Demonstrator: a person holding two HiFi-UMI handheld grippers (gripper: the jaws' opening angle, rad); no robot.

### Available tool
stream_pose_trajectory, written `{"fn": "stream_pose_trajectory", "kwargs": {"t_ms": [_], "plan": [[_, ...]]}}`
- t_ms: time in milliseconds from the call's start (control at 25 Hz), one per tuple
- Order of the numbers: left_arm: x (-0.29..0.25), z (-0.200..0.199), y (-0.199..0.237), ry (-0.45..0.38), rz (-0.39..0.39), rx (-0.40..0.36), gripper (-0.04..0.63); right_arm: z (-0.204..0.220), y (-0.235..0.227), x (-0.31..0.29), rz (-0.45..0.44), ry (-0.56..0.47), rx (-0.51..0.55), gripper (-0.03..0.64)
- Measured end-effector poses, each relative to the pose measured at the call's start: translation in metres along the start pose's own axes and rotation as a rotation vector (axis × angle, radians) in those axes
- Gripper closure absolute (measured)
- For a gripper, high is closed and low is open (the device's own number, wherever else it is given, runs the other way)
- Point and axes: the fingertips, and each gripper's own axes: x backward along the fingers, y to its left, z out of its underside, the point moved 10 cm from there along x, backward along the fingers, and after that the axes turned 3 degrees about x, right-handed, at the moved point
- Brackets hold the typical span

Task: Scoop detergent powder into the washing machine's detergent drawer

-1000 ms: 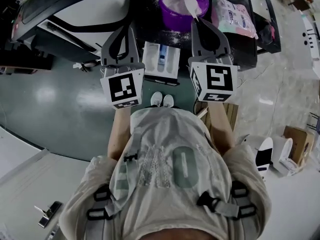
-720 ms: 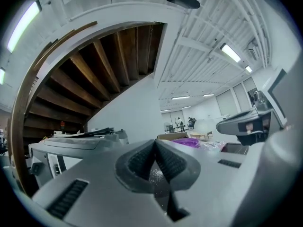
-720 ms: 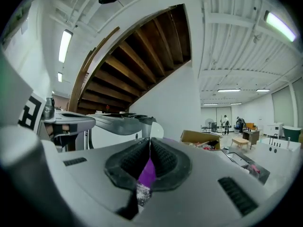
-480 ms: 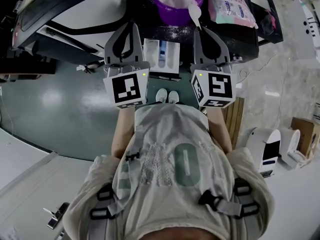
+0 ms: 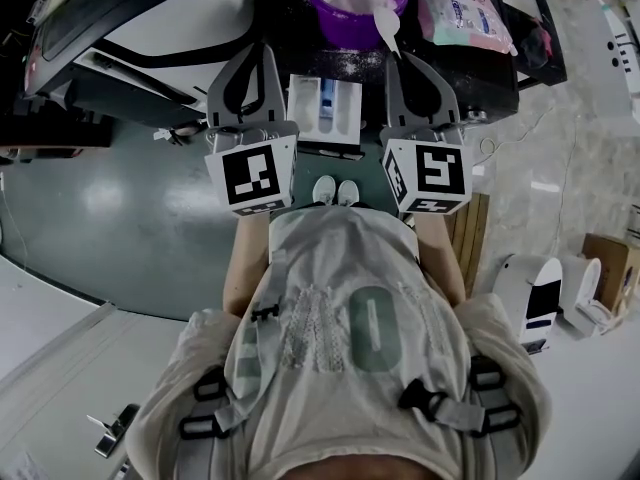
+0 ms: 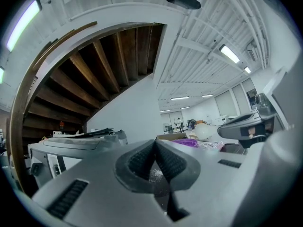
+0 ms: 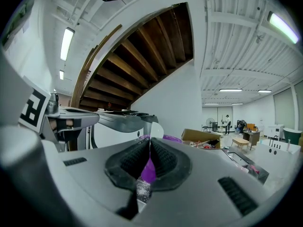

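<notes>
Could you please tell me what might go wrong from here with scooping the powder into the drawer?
1. The right gripper pinches the spoon only at its thin handle end, so a loaded scoop might twist and spill.
2. The drawer is narrow; powder already speckles the machine top, so more may miss.
3. The left gripper, shut and empty, sits beside the drawer and could knock it.

The right gripper (image 5: 402,58) drew back a little toward the person; its white spoon (image 5: 386,24), which one second before lay over the powder inside the purple tub (image 5: 335,30), came to the tub's near right rim; in the head view the tub slid closer to the upper edge.
</notes>
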Motion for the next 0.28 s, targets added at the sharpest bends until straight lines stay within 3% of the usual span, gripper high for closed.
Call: {"fn": "stream_pose_trajectory", "kwargs": {"t_ms": [280], "plan": [[0.0016,0.0037,0.0036,0.006,-0.008,0.0,0.574,0.0014,0.0006,-0.0013,0.002,0.005,0.006,0.604]]}}
